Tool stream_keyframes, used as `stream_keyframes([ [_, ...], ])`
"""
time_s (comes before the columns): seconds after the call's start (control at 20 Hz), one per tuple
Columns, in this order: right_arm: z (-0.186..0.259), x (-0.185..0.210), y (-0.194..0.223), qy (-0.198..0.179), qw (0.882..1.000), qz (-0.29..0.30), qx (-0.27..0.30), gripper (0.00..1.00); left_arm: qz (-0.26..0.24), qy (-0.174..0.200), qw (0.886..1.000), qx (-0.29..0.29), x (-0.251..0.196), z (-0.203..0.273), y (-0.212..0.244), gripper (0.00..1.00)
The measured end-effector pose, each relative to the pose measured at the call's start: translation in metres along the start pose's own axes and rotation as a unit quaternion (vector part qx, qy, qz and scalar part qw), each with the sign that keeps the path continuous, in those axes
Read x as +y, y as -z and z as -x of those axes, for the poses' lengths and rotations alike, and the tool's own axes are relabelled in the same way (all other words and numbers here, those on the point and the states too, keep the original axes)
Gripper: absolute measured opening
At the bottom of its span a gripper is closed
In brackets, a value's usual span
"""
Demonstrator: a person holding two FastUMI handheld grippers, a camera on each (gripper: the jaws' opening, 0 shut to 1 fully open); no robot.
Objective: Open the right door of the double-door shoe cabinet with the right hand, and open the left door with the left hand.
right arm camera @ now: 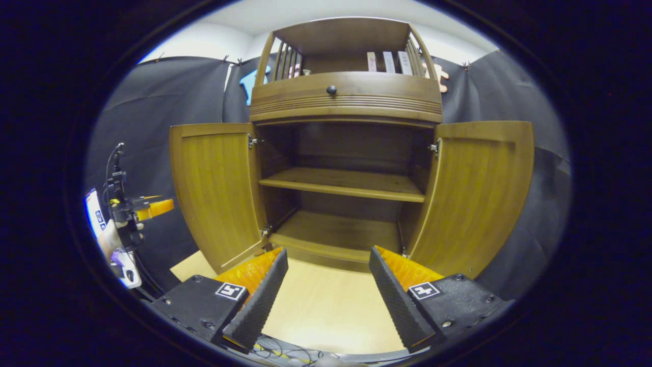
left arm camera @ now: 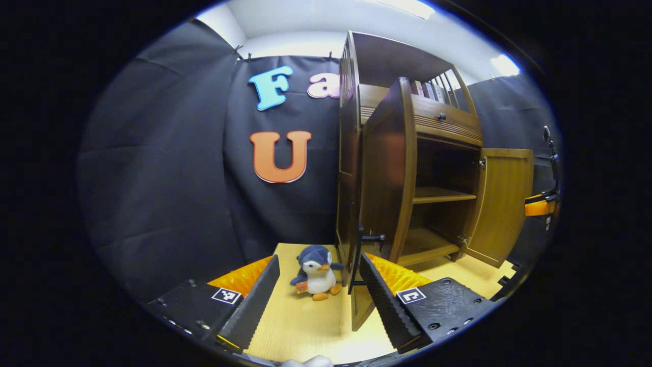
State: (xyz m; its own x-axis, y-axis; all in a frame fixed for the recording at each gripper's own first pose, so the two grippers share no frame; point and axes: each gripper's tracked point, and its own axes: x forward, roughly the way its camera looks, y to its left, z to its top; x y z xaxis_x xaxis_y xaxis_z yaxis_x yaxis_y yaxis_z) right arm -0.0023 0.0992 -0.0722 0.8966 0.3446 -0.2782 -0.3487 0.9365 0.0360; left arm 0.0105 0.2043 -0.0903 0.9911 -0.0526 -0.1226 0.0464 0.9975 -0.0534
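Observation:
The brown shoe cabinet (right arm camera: 346, 97) stands straight ahead in the right gripper view, with its left door (right arm camera: 219, 193) and right door (right arm camera: 479, 199) both swung wide. My right gripper (right arm camera: 328, 252) is open in front of the cabinet's bottom shelf, holding nothing. In the left gripper view the left door (left arm camera: 387, 173) is edge-on, its black handle (left arm camera: 368, 237) just beyond my right fingertip. My left gripper (left arm camera: 320, 260) is open and empty. The right door (left arm camera: 501, 204) hangs open farther off. The left gripper (right arm camera: 147, 208) and a hand appear at far left in the right gripper view.
A plush penguin (left arm camera: 316, 272) sits on the pale wooden floor (left arm camera: 300, 326) left of the cabinet. Inside are a middle shelf (right arm camera: 346, 186) and a bottom shelf. A drawer with a round knob (right arm camera: 331, 90) sits above the doors. Black cloth walls surround the booth.

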Motion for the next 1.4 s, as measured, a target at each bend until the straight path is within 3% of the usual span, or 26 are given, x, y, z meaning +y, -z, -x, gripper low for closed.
stream_keyframes([
  [0.2,-0.001,-0.01,-0.008,0.003,1.0,-0.01,-0.013,1.0,-0.007,-0.034,0.999,0.015,-0.031,0.014,-0.024,0.95],
  [0.5,0.003,-0.039,-0.014,0.023,0.999,-0.028,-0.025,1.0,0.002,-0.043,0.999,-0.009,-0.109,0.005,-0.064,0.95],
  [0.65,0.008,-0.061,-0.015,0.044,0.998,-0.039,-0.03,1.0,0.008,-0.029,0.999,-0.021,-0.156,-0.008,-0.068,0.95],
  [1.1,0.026,-0.126,-0.015,0.121,0.99,-0.053,-0.052,1.0,-0.025,-0.005,1.0,0.007,-0.248,-0.024,-0.026,1.0],
  [1.4,0.028,-0.134,-0.019,0.131,0.988,-0.054,-0.061,1.0,-0.01,-0.004,1.0,0.009,-0.267,-0.02,-0.025,0.96],
])
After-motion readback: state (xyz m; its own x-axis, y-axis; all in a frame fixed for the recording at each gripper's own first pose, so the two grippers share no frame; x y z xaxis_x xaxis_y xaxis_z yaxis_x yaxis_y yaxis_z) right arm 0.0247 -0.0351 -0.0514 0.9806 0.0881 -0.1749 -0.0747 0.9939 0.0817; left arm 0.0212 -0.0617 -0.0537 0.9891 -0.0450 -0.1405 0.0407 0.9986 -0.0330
